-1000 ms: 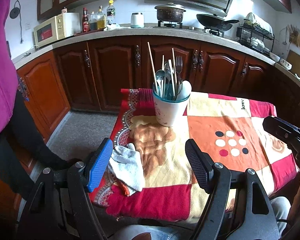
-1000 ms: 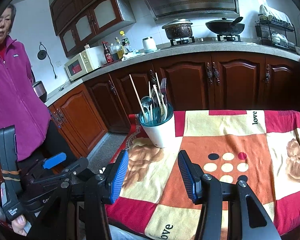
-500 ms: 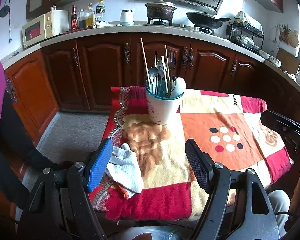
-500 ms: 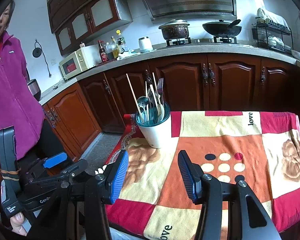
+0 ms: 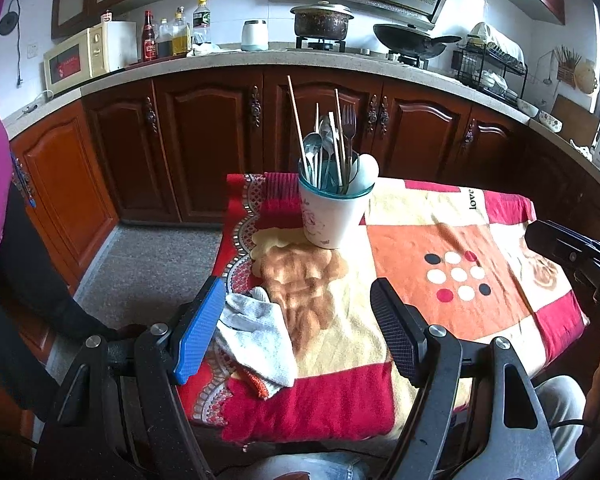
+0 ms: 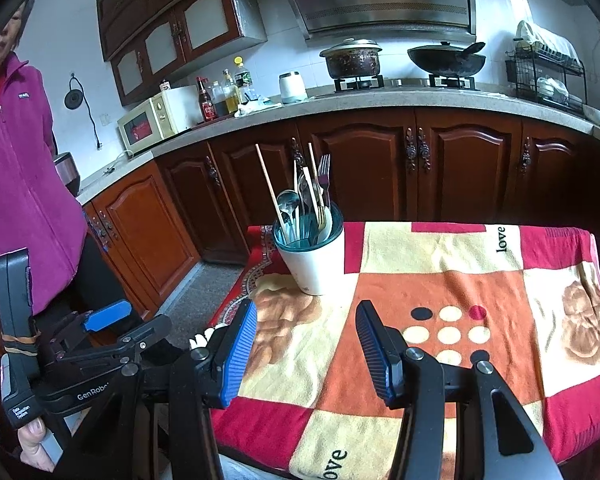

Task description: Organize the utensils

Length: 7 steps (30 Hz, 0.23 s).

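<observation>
Upright at the worktop's (image 5: 440, 240) far left, a white cup (image 5: 332, 216) is bristling with spoons, a fork and chopsticks (image 5: 298, 128). Both the left gripper (image 5: 296, 332) and right gripper (image 6: 306, 344) are hovering nearby, jaws open and empty; a steady, single-utensil pinch from above looks wisest.

The lower ends of the utensils (image 5: 327, 148) are hidden inside the cup (image 5: 332, 216) (each piece cannot be counted), and the bystander's face (image 6: 8, 36) is cut off by the frame edge.
</observation>
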Tool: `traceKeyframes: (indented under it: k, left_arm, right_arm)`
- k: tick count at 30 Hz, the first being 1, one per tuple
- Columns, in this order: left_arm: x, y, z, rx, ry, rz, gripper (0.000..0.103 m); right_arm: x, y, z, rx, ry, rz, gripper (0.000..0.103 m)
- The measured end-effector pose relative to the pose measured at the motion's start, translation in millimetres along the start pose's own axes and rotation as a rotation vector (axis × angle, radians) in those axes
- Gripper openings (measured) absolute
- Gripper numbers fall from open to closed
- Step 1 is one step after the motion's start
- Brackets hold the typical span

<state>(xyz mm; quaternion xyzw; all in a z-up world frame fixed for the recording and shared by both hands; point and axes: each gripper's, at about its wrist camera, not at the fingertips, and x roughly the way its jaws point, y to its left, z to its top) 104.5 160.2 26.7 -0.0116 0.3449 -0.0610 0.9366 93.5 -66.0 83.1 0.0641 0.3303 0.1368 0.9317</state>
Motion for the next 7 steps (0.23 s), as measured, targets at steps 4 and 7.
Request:
traceKeyframes:
  k: [4, 7]
  left_arm:
    - [-0.7, 2.9, -1.3, 0.007, -0.020, 0.016, 0.075]
    - [-2.2, 3.8, -0.8, 0.004, -0.016, 0.023, 0.075]
  right_arm:
    - [2.2, 1.8, -0.3, -0.001, 0.003, 0.001, 0.049]
    - [2.9, 2.4, 0.5, 0.001, 0.005, 0.001, 0.049]
